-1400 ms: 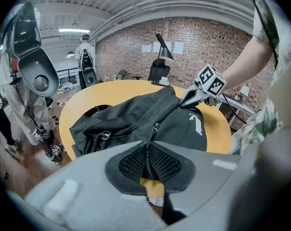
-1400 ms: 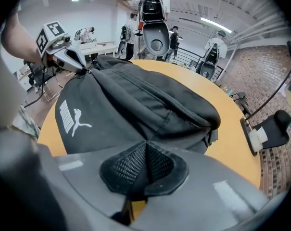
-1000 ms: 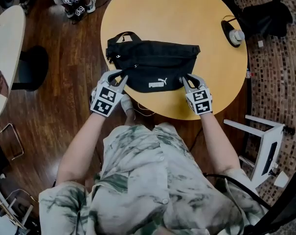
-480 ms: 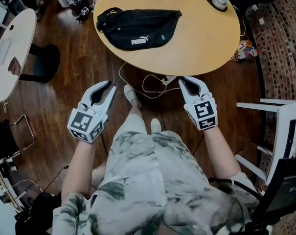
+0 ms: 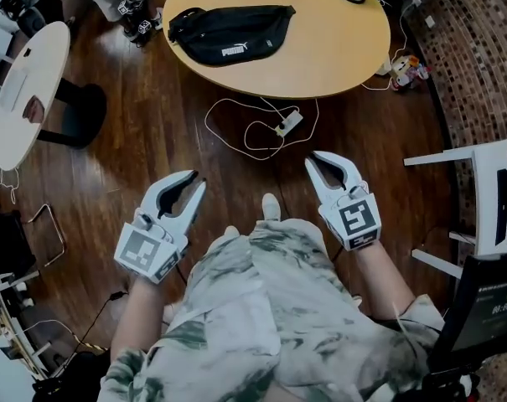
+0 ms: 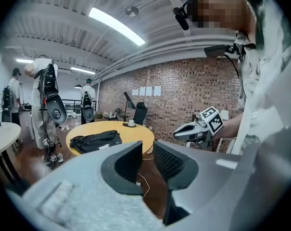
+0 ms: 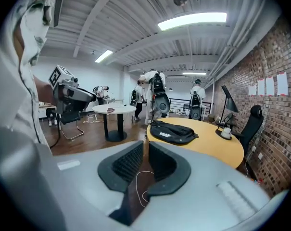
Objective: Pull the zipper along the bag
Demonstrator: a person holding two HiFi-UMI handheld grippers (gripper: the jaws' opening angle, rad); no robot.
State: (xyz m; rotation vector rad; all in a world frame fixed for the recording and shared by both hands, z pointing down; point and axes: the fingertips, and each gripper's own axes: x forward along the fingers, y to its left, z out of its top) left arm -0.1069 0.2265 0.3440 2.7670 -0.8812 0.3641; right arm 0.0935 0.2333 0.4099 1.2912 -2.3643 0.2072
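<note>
Head view: left gripper (image 5: 197,182), right gripper (image 5: 313,162) over floor (image 5: 111,141); bag (image 5: 232,33) on table (image 5: 320,48).

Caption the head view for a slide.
Left gripper and right gripper hang empty, away from the black fabric waist bag on the round yellow table.

I held two claws: my left claw (image 5: 198,179) and my right claw (image 5: 313,158). I counted two round tables, the yellow table (image 5: 328,53) far ahead and the white table (image 5: 25,99) at far left. There was one bag (image 5: 232,33), one cable (image 5: 251,129) nearer me, and three people (image 7: 154,96) far off.
</note>
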